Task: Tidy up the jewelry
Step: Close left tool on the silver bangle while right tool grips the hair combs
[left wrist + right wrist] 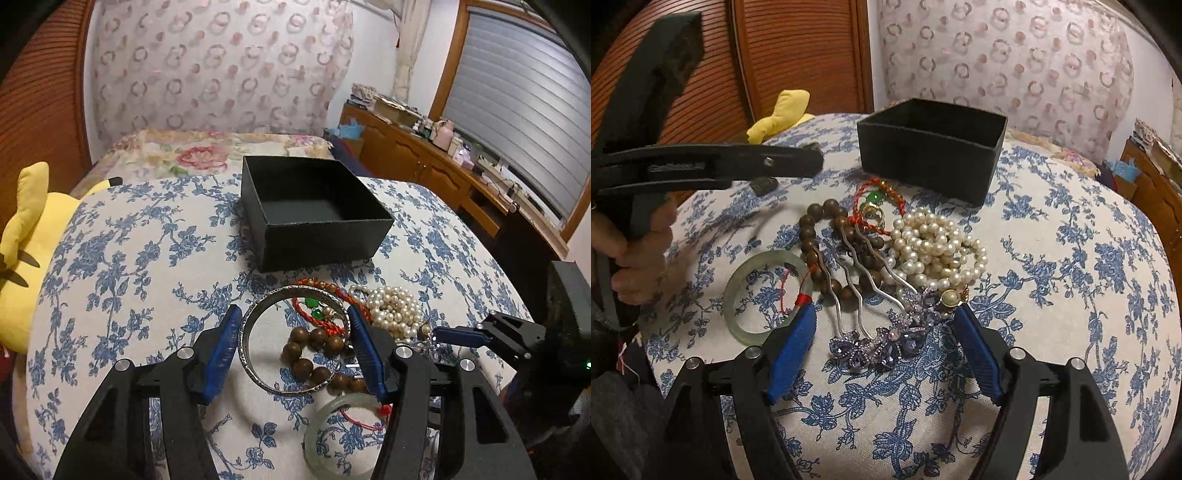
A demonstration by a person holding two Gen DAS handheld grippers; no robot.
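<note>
From the left wrist view, the black box sits open on the blue-flowered cloth of the worktop, and its visible interior holds nothing. Just in front of it lies the jewelry pile. The left tool has its blue pads on either side of the silver bangle, the pads touching or nearly touching its outer rim, so it looks clamped on the bangle. Seen through the ring are the wooden bead bracelet and the red cord with green stones. The pearl strand is heaped to the right, and the pale jade bangle lies nearer the camera, partly behind the right finger. The right tool enters from the right edge, its tip just beside the pearls. A yellow plush toy rests at the left edge of the worktop.

From the right wrist view, the same box stands beyond the pile; its inside cannot be seen from here. The right tool is spread wide, jaws apart, with the purple jeweled hairpins between its pads. Their wavy silver prongs lie over the wooden beads. The jade bangle touches the left pad. The pearls and the red cord lie beyond. The left tool crosses at the upper left; the silver bangle is not visible here.
</note>
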